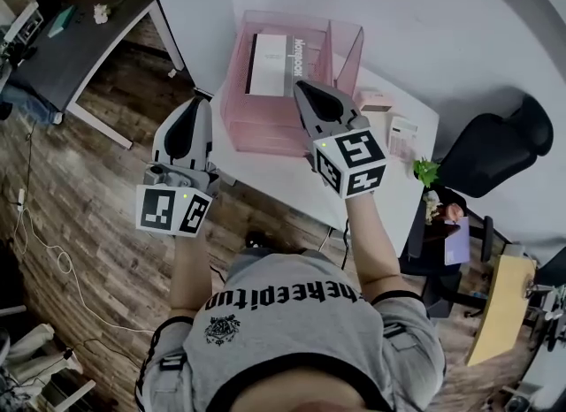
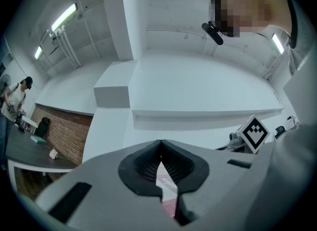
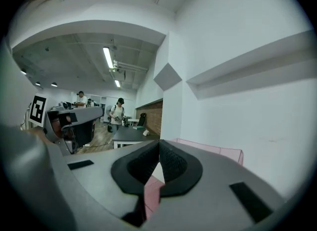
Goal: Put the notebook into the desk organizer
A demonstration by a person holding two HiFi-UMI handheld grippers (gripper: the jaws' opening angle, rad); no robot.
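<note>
A pink see-through desk organizer (image 1: pixel 265 123) stands on the white table (image 1: pixel 292 180). The notebook (image 1: pixel 270 64), white with a dark spine, lies flat inside its left compartment. My right gripper (image 1: pixel 300 86) hangs over the organizer's front right part, just beside the notebook, with its jaws shut and nothing between them. My left gripper (image 1: pixel 197 100) is shut and empty off the table's left edge, over the floor. In the left gripper view the jaw tips (image 2: pixel 160 143) meet. The right gripper (image 3: pixel 159 144) is also closed in its own view, with the organizer's pink rim (image 3: pixel 218 150) behind it.
A small pink box (image 1: pixel 376 99), a white box (image 1: pixel 402 134) and a little green plant (image 1: pixel 426 170) sit at the table's right end. A black chair (image 1: pixel 495 149) stands beyond it. A dark desk (image 1: pixel 80 39) is at the far left, with people (image 3: pixel 119 110) in the background.
</note>
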